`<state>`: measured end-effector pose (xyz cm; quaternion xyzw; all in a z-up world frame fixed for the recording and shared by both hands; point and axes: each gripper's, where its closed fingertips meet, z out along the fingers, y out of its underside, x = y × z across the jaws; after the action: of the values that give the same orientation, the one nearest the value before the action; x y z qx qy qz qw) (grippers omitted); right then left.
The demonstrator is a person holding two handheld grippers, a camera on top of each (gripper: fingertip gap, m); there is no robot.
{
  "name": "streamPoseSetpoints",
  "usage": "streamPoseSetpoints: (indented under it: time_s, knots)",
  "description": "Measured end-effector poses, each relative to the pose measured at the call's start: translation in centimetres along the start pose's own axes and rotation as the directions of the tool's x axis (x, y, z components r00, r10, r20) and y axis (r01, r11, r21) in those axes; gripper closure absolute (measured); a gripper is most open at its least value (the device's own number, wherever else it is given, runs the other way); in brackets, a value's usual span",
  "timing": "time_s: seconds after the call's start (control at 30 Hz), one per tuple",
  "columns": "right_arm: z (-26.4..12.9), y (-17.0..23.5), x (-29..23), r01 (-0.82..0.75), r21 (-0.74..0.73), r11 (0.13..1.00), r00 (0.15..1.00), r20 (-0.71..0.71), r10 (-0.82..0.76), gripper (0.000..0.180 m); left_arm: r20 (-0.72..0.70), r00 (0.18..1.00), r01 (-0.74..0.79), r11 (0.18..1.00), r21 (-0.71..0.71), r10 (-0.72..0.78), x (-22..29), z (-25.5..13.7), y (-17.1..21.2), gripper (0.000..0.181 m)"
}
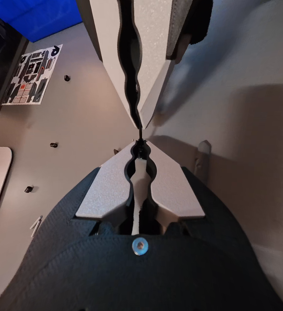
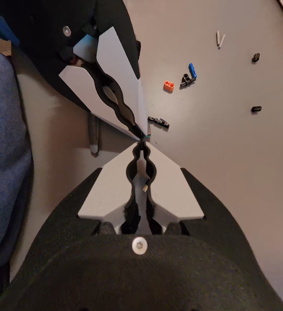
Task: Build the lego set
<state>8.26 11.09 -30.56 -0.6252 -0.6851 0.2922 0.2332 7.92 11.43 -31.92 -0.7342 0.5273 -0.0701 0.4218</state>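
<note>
Black and thin, a lego pin [image 1: 140,134] is pinched tip to tip between my two claws above the grey worktop [image 2: 221,151]. My left claw [image 1: 140,142] is clamped on one end, my right claw [image 2: 141,143] on the other. Loose on the worktop lie an orange piece [image 2: 168,86], a blue pin [image 2: 192,69] and a sticker sheet [image 1: 34,75]

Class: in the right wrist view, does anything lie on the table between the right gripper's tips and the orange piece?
Partly: the left gripper meets the right gripper tip to tip, and a black piece lies on the table just beyond, short of the orange piece.
</note>
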Motion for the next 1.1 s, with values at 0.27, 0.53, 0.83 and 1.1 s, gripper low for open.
streamPoseSetpoints:
  time_s: [0.27,0.53,0.83,1.1]
  knots:
    - [-1.2,-1.3,0.3,0.025,0.032,0.999,1.000,-0.014,-0.024,0.179,0.047,0.999,0.013,0.998,0.069,-0.016,-1.4,-1.1,-1.3,0.170]
    - [-2.9,-4.8,0.4,0.107,0.091,0.990,0.994,-0.037,-0.104,0.179,0.107,0.982,0.137,0.977,0.166,-0.156,-4.1,-5.3,-2.4,0.150]
    - [-3.3,-10.3,-0.5,0.160,0.203,0.966,0.987,-0.056,-0.152,0.179,0.084,0.932,0.323,0.914,0.245,-0.352,-5.2,-10.5,-1.1,0.147]
    - [-1.5,-14.9,-2.9,0.223,0.250,0.942,0.975,-0.034,-0.221,0.179,0.005,0.874,0.456,0.825,0.334,-0.485,-4.7,-14.5,0.4,0.145]
